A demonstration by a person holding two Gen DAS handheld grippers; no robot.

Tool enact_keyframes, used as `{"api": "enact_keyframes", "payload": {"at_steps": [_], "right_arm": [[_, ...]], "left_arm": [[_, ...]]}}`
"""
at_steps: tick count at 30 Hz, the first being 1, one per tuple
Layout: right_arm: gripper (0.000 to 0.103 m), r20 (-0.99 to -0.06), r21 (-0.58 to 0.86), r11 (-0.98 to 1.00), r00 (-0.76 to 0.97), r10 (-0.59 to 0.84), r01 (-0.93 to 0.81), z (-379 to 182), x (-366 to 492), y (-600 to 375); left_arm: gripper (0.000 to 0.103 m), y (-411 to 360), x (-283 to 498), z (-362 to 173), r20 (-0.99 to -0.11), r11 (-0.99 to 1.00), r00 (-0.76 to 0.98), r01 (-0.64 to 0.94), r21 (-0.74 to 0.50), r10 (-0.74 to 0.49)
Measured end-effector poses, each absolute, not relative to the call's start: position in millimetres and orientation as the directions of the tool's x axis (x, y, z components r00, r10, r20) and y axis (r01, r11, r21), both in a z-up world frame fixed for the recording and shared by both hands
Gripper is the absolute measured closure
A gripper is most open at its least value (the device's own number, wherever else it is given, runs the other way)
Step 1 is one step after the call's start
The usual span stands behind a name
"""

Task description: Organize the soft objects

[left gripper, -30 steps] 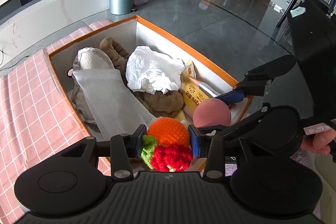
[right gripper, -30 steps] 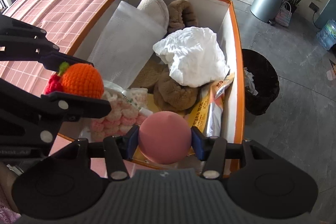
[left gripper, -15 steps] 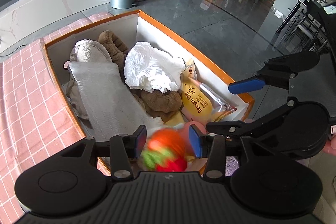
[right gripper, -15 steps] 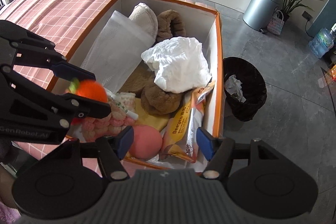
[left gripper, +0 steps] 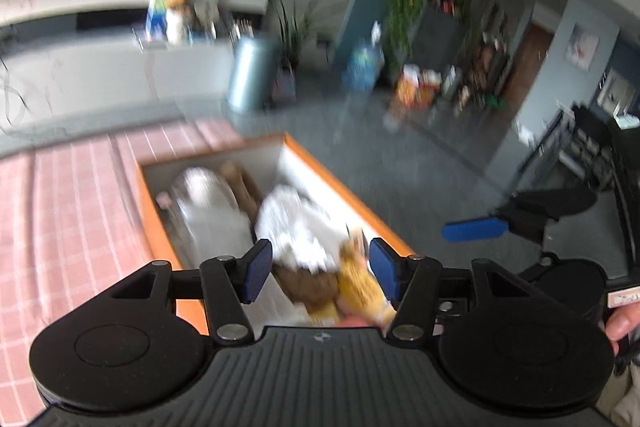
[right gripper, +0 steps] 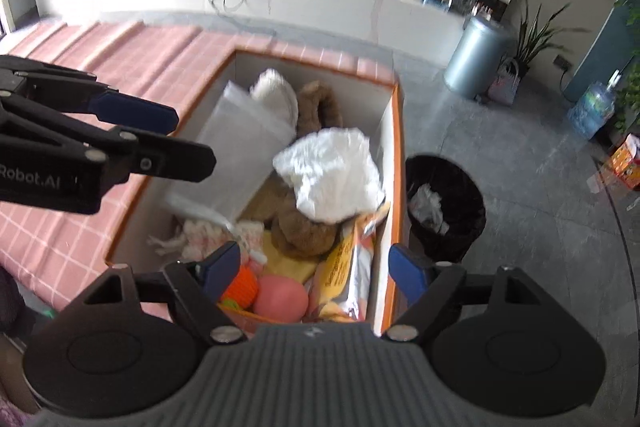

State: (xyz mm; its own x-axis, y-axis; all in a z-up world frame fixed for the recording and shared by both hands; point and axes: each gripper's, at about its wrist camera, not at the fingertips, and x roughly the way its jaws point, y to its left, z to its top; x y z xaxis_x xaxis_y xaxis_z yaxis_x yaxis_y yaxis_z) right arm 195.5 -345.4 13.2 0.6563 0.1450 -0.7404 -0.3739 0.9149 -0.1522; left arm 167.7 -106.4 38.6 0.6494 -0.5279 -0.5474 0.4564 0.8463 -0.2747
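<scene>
Nearest the right wrist camera, the right gripper [right gripper: 312, 267] hangs above the near end of the orange-rimmed box [right gripper: 397, 163], its jaws spreading wide with nothing pressed between the blue pads. Directly below them, in the box's near corner, lie the pink ball [right gripper: 280, 297], smooth and round, and the orange crocheted toy [right gripper: 240, 285], knitted and ribbed, with a bit of green at its lower edge; the two touch each other. Just right of the ball a yellow snack bag [right gripper: 348, 275] leans against the box's right wall. A pink-and-white knitted piece [right gripper: 208, 239] sits to the left.

In the left wrist view, which is blurred, the left gripper [left gripper: 318, 275] also hovers over the box, jaws opening and holding nothing.

Farther in, a brown plush toy [right gripper: 304, 227] curls under a crumpled white cloth [right gripper: 332, 175]. A white padded sheet [right gripper: 240, 147] slants along the left wall, with a white plush piece [right gripper: 276, 95] at the far end.

The box rests on a pink checked tablecloth [right gripper: 80, 227]. Beside it on the floor stands a black bin [right gripper: 444, 203] holding crumpled paper; a grey lidded bin [right gripper: 472, 55] stands beyond.
</scene>
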Motion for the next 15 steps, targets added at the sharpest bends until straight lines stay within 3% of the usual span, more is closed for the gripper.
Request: {"api": "enact_keyframes", "payload": {"at_steps": [3, 11, 15], "right_arm": [[0.008, -0.652, -0.154, 0.932, 0.742, 0.154, -0.329, 31.9, 181.3, -338.4], [0.004, -0.337, -0.157, 0.968, 0.932, 0.132, -0.194, 71.7, 136.9, -312.3], [0.003, -0.203, -0.145, 0.982, 0.975, 0.091, -0.121, 70.7, 111.5, -296.1]], "left_arm": [[0.035, -91.9, 156.6, 55.1, -0.476, 0.868, 0.726, 0.43, -0.249, -0.496], [0.035, -60.9, 106.8, 85.4, -0.252, 0.943, 0.909, 0.322, -0.086, -0.333], [0.034, -49.8, 85.3, 81.4, -0.223, 0.967, 0.941, 0.25, -0.053, -0.256]]}}
